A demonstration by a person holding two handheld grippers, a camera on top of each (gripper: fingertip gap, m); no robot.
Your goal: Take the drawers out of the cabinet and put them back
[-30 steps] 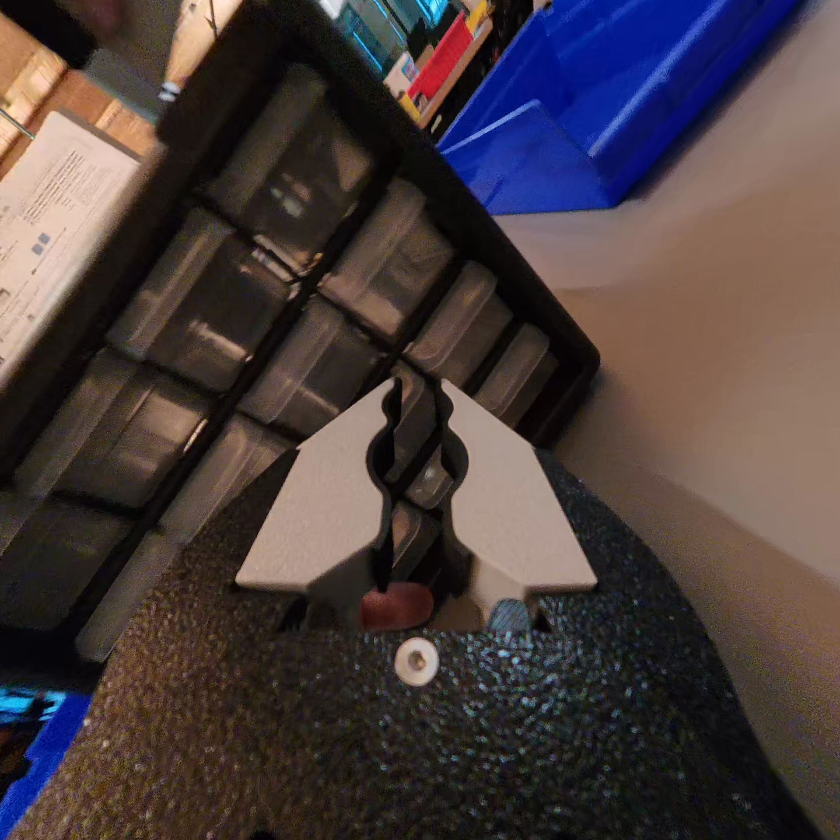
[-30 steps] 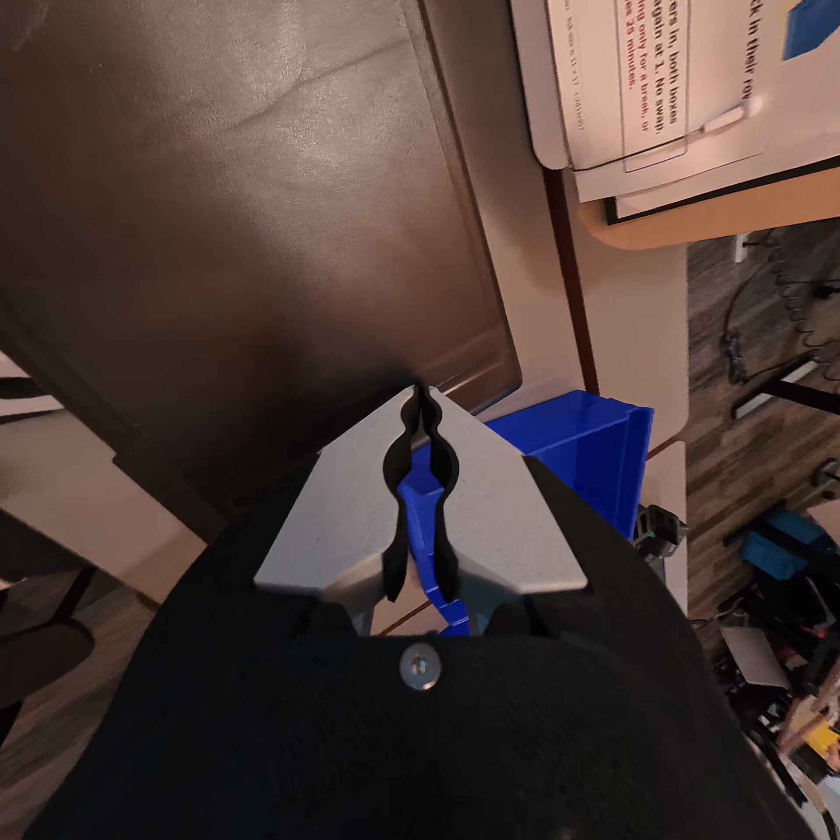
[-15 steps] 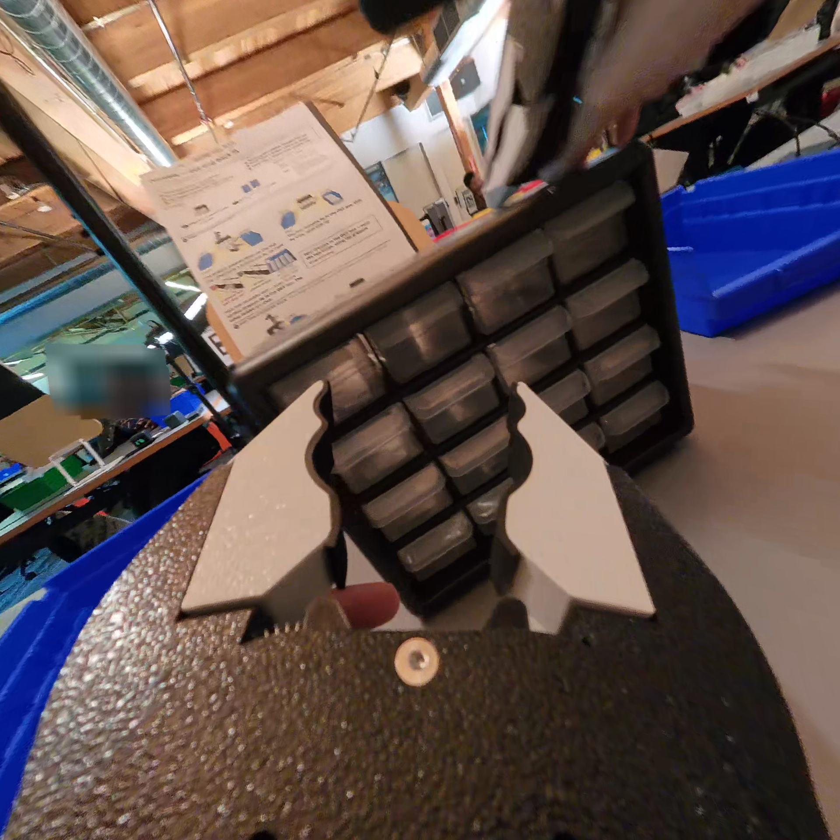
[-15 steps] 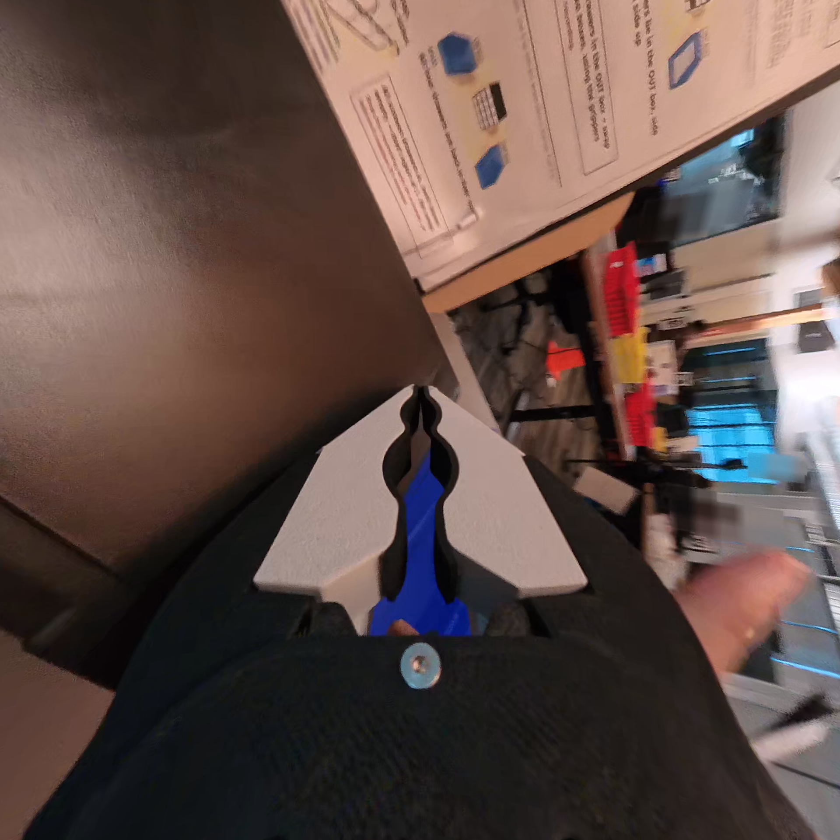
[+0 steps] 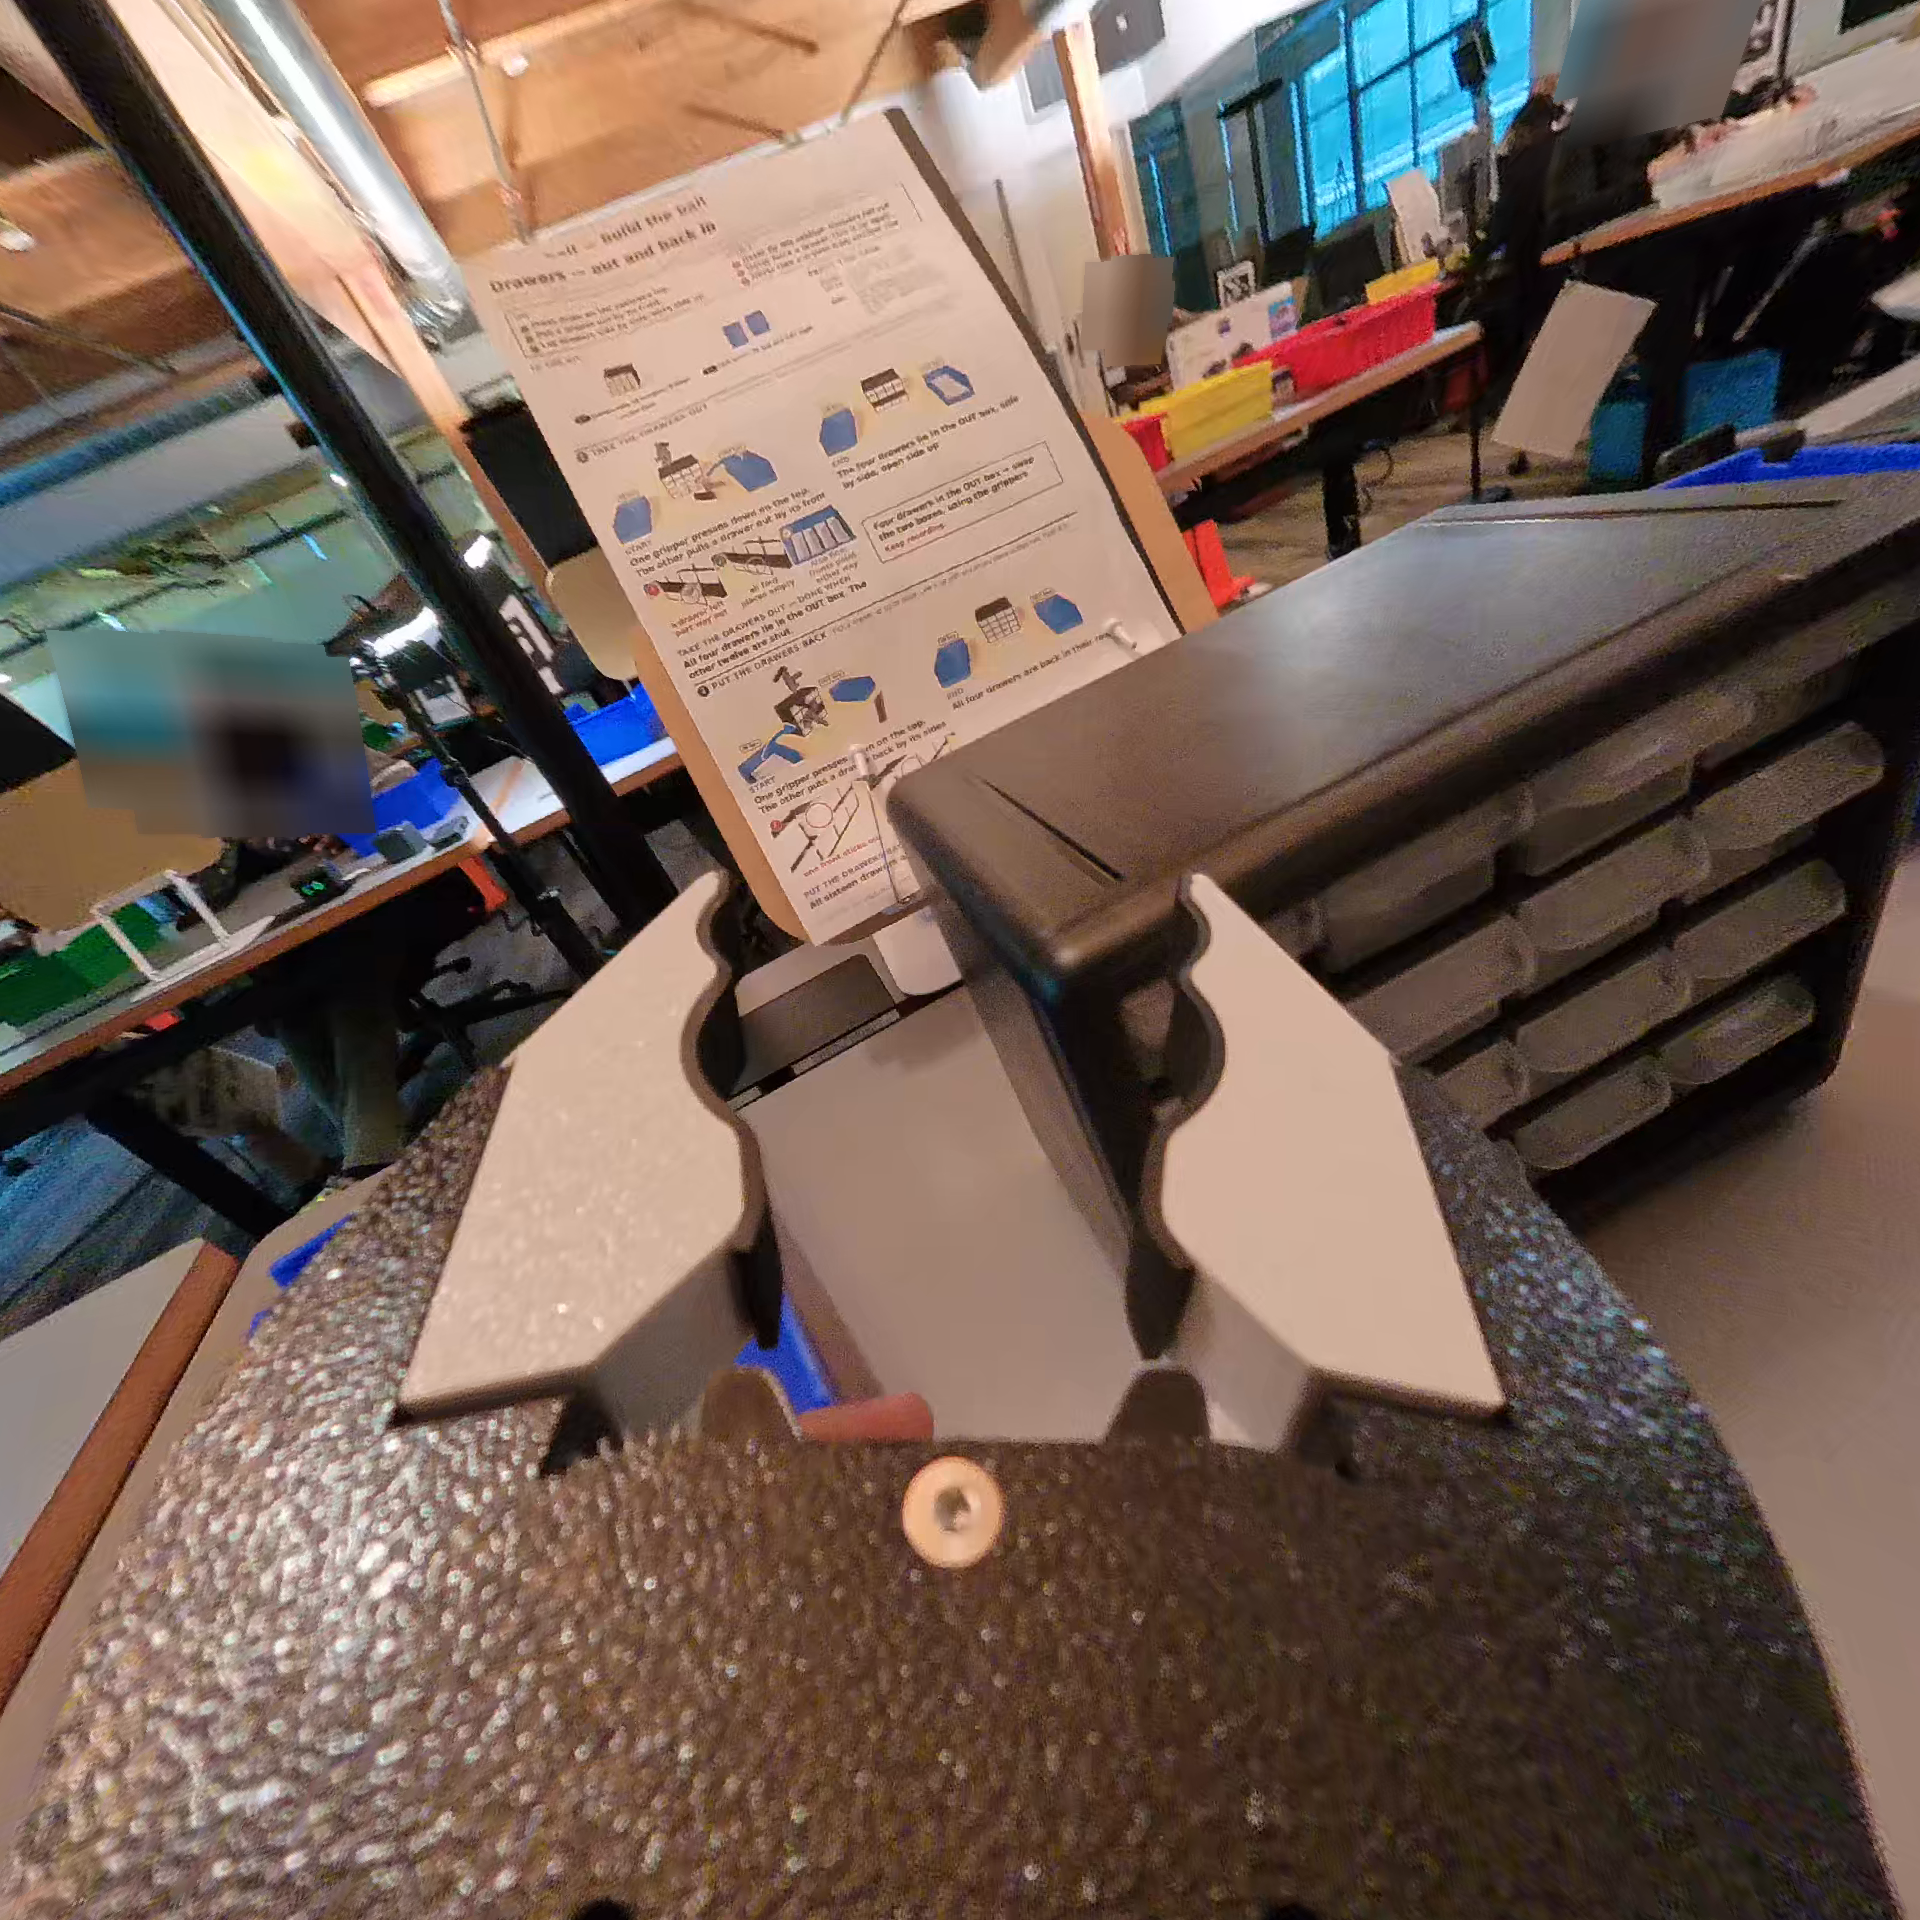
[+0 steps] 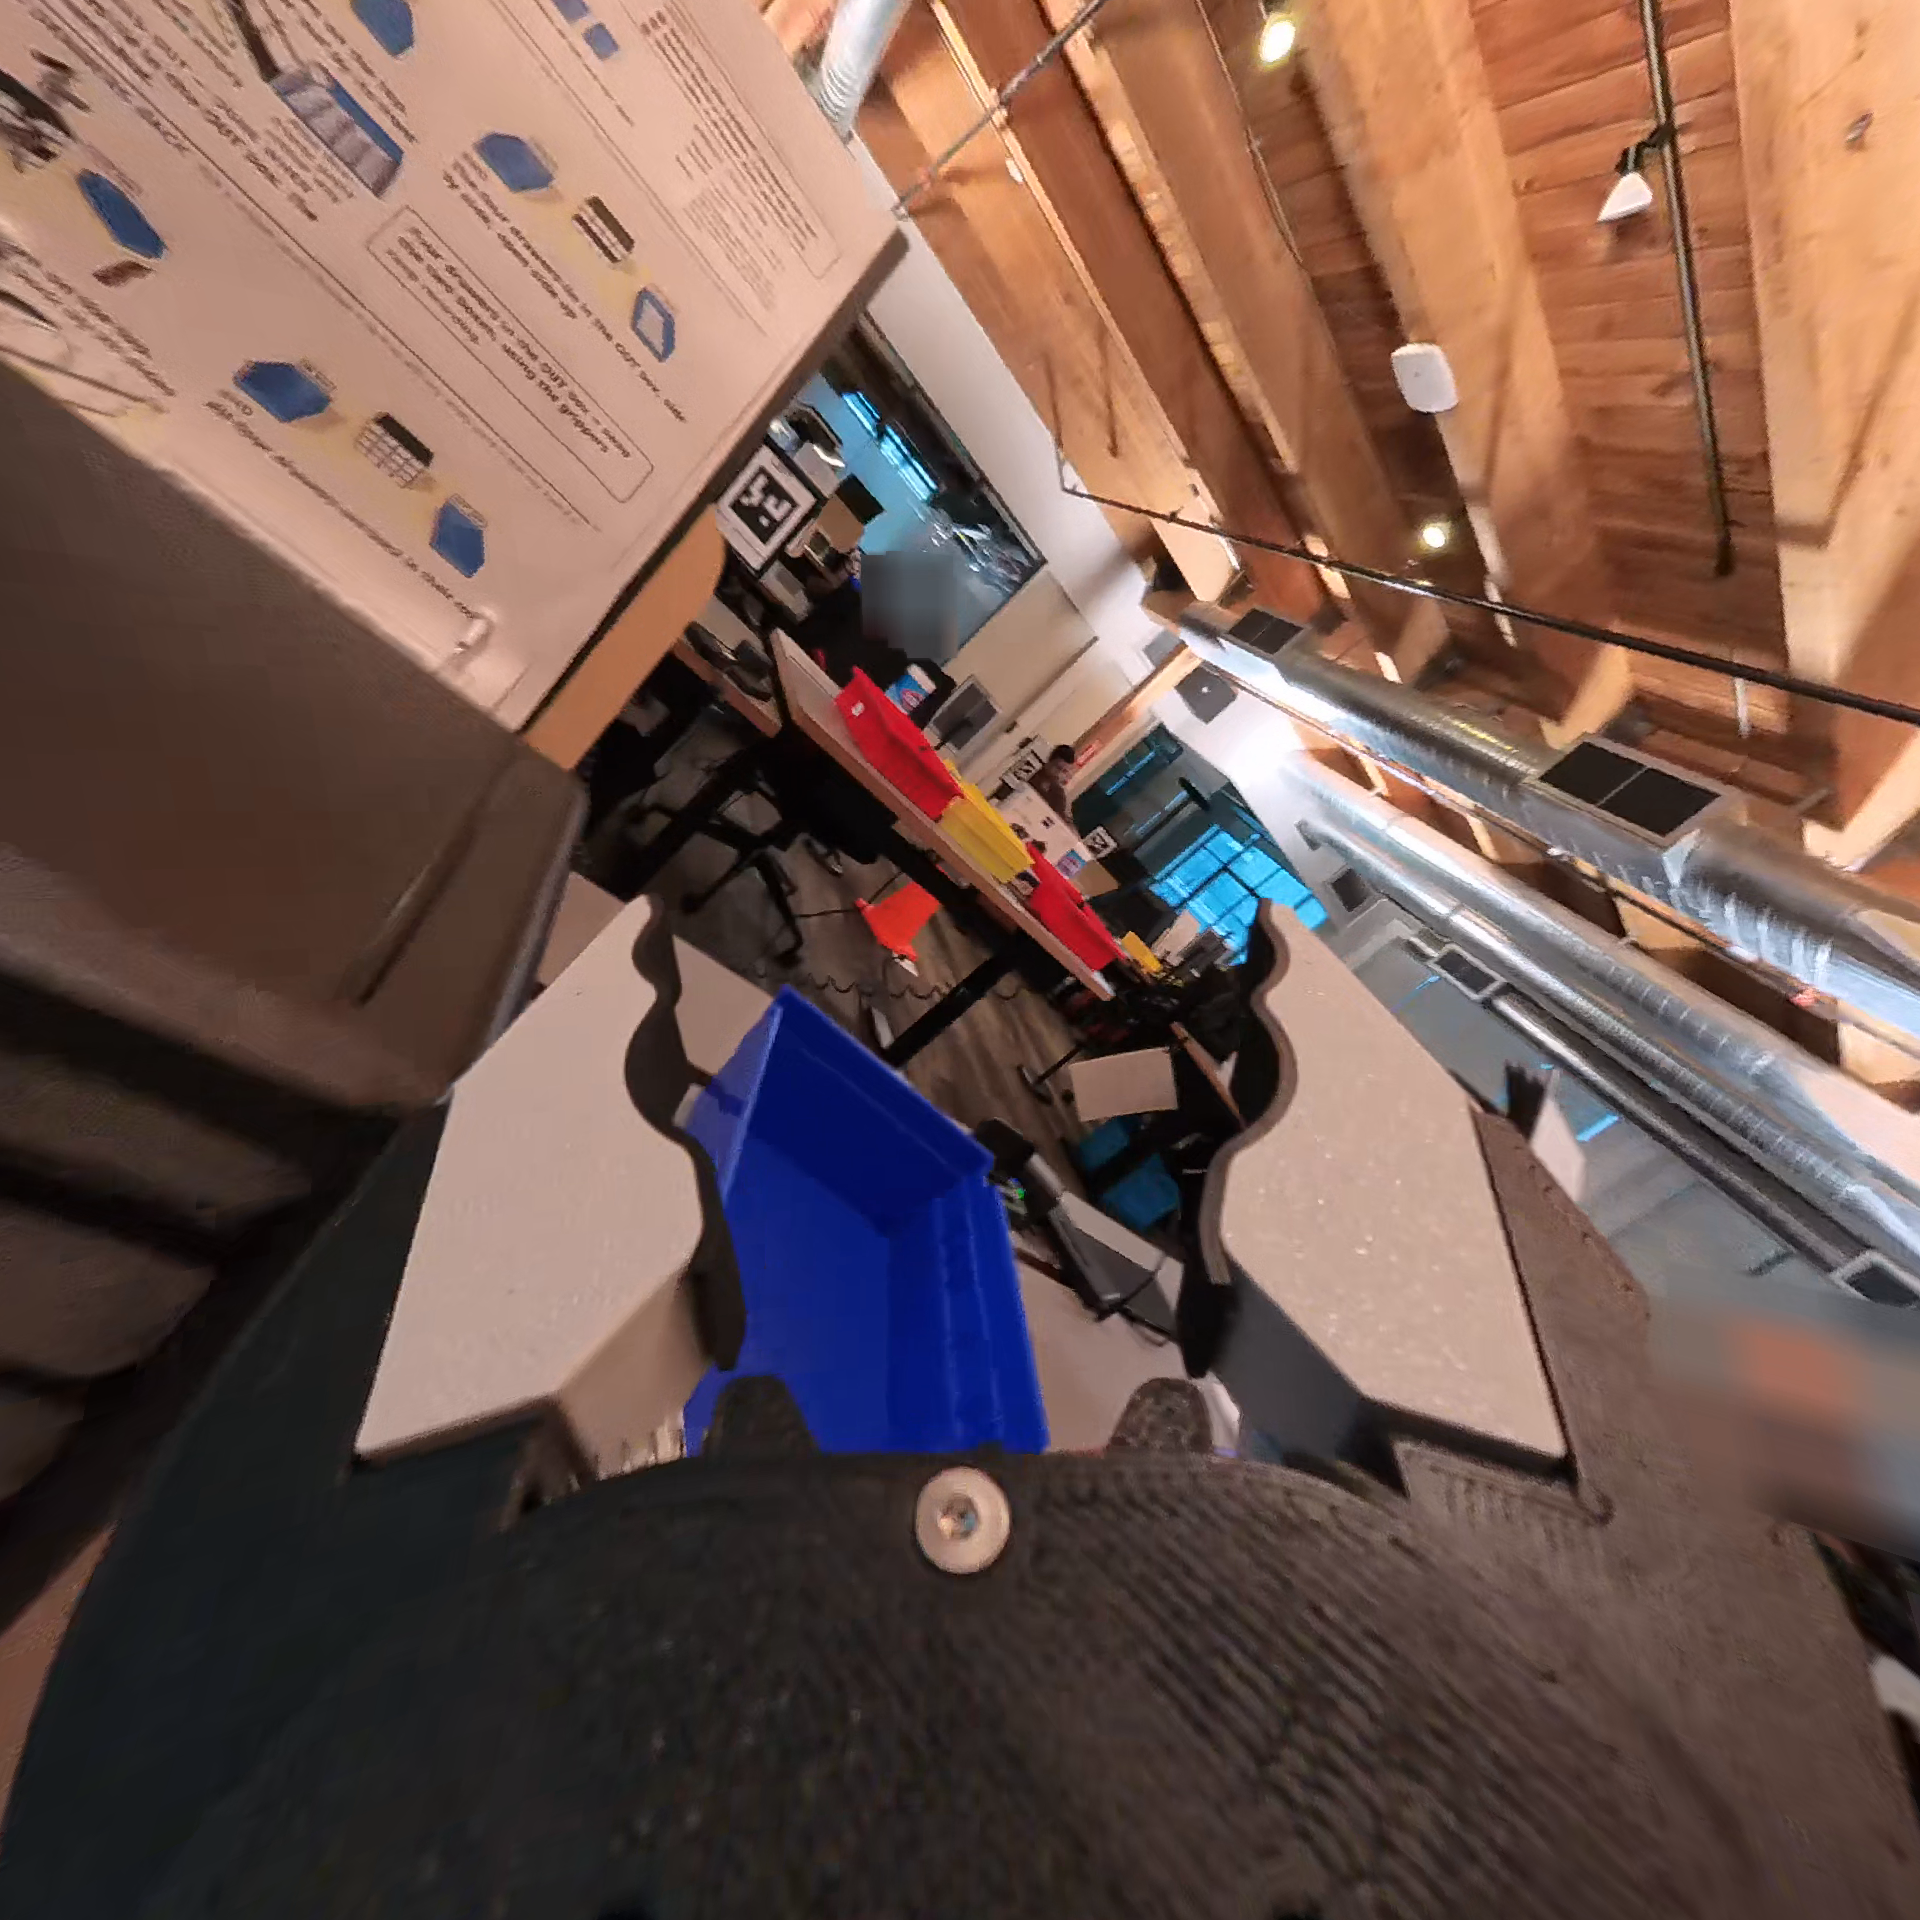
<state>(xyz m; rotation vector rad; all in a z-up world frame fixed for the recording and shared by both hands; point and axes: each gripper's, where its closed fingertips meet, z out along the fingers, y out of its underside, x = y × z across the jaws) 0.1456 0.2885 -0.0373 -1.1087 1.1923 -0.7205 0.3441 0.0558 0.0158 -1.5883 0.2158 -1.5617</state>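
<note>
- Left gripper [image 5: 951, 997]: jaws apart, empty, low over the table [image 5: 1714, 1351].
- Cabinet [image 5: 1403, 727]: on the table, ahead and right of this gripper; its near corner sits between the jaws.
- Drawers [image 5: 1621, 914]: all seated, fronts facing right, so pulling runs rightward.
- Right gripper [image 6: 956, 997]: jaws apart, empty, tilted upward; cabinet [image 6: 208, 779] at its left, blue bin [image 6: 873, 1226] ahead.
- Judgement: left is better aligned.

cabinet [image 5: 1455, 748] on table [image 5: 1714, 1351] | instruction sheet [image 5: 821, 499] behind | drawers [image 5: 1600, 935] inside
</note>
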